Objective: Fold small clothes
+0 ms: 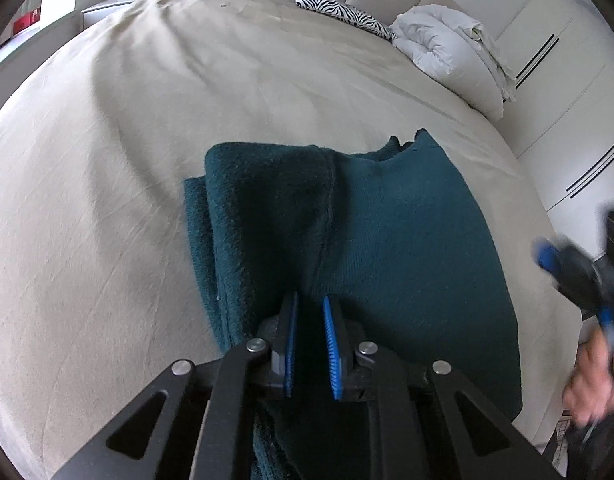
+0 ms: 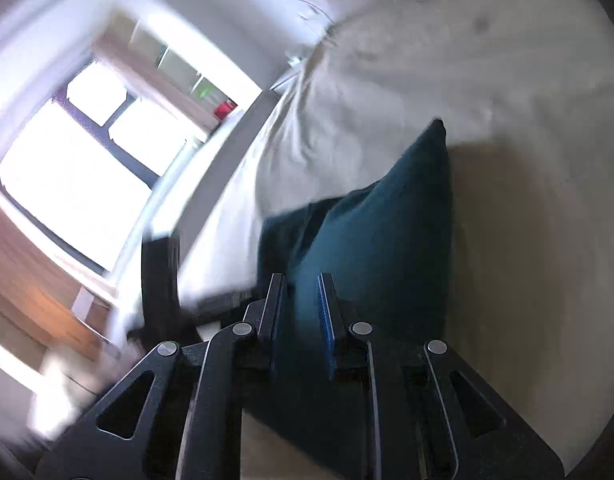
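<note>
Two claws work over a wide bed covered in a beige sheet. The left claw points steeply down, and its blue-padded fingers sit close together with dark teal fabric running between them, so it appears clamped on the near edge of the garment. That garment, a dark teal knitted piece, lies just ahead of the left claw, partly folded: a fuzzier layer is doubled over on its left side, and a smoother ribbed panel spreads to the right, with a notched edge at the far end. Far beyond it, a zebra-print pillow and a bundled white duvet rest by the padded headboard, and white wardrobe doors stand off to the right. At the right edge of the left view, the right claw shows as a blur, gripped by a hand. In the right wrist view, heavily smeared and tilted, the right claw also has its fingers narrowly spaced with the teal garment lifted between them, seemingly pinched. A bright window lies to its left.
</note>
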Demonstrator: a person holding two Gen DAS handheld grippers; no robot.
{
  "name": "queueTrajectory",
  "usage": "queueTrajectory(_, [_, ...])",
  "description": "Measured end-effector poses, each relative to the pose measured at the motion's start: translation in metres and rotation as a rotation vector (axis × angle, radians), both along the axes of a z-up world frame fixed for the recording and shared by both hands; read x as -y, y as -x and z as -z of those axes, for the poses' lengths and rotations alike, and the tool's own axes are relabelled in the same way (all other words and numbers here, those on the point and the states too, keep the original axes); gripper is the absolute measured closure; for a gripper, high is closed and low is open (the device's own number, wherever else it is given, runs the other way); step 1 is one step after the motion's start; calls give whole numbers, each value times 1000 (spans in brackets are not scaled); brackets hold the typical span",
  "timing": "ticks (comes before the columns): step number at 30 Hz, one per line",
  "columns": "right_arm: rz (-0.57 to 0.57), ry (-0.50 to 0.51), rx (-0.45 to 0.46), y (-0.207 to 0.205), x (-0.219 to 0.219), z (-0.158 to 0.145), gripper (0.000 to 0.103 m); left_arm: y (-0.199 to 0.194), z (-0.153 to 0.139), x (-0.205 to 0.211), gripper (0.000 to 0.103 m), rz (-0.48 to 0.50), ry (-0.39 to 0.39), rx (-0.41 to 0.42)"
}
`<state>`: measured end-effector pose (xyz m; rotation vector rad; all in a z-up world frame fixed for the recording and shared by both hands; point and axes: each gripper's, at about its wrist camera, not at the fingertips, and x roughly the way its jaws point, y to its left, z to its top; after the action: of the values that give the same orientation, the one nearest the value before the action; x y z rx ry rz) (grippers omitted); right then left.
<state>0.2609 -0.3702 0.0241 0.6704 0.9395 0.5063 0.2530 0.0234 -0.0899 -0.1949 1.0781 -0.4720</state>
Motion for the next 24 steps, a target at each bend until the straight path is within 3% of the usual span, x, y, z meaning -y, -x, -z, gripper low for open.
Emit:
queueTrajectory(2, [16,-75,-116,-34,10,25,87,4,2,-5,87,-14,21,2])
queueTrajectory(4, [43,-57,-205,-64,16,59,88,8,5,-8,87,-26,34,8])
queueTrajectory(8, [74,-72,-233,-96,16,78,88,11,9,-12,87,-37,51,17])
queueTrajectory(11, [86,52,-219,-119,14,88,94,10,9,-11,87,-39,45,16])
queueTrajectory(13, [118,29,-250,-129,22,109,103,10,9,-10,87,-40,43,14])
queueTrajectory(14, [144,13,-271,-133,28,115,103,10,8,-11,87,-40,43,13])
queueTrajectory(17, [205,-24,-262,-122,48,107,96,10,8,-12,87,-39,54,7])
queueTrajectory(19, [187,-69,-226,-98,51,91,94,9,9,-14,87,-40,62,4])
queueTrajectory(24, [-12,-196,-128,-27,26,57,86,9,11,-17,87,-38,69,9])
